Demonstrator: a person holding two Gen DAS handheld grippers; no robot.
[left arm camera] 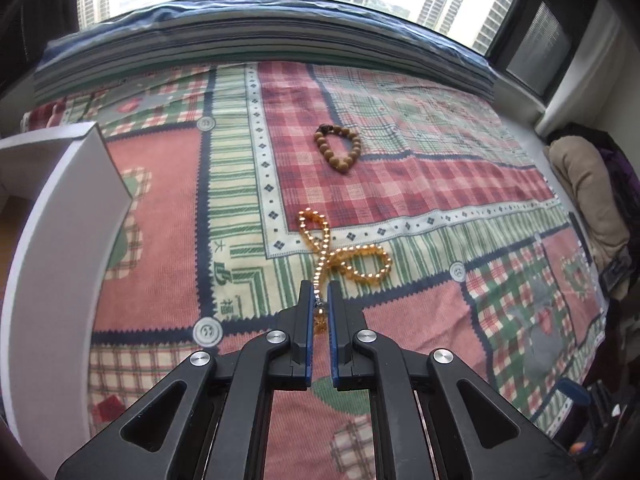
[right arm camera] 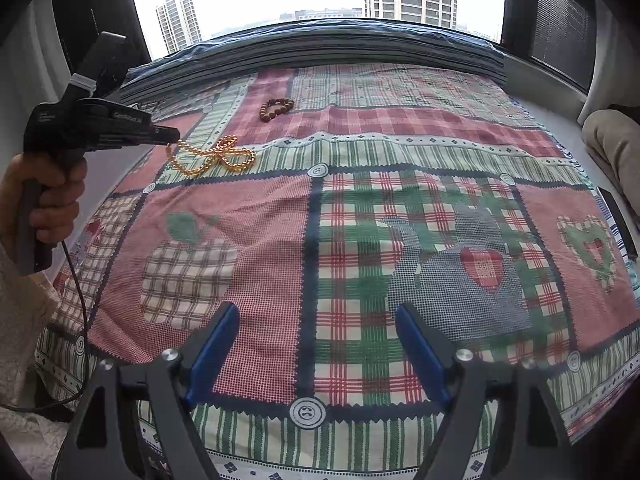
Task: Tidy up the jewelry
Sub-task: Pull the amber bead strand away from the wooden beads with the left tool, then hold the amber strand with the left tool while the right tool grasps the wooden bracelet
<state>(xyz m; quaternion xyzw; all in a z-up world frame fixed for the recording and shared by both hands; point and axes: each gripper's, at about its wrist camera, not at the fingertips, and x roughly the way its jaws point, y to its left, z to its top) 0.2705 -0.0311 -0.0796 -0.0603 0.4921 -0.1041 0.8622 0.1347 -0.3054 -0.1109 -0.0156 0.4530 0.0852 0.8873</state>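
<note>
1. Left wrist view: the left gripper (left arm camera: 319, 292) has its jaws nearly together, pinching one end of the amber bead necklace (left arm camera: 344, 254). The rest of the strand lies looped on the patchwork quilt (left arm camera: 420, 184) just ahead of the fingertips.
2. Same view: a brown bead bracelet (left arm camera: 339, 147) lies flat on the red plaid patch, well beyond the necklace and apart from it. A white box (left arm camera: 60, 216) stands at the left edge, its interior not readable.
3. Right wrist view: the right gripper (right arm camera: 316, 320) is wide open, blue pads spread, holding nothing, above the quilt (right arm camera: 360, 240).
4. Same view: the left gripper (right arm camera: 170, 138), held in a hand (right arm camera: 52, 196), grips the necklace (right arm camera: 212, 156) end at far left; the bracelet (right arm camera: 277, 109) lies farther back, near the window.
</note>
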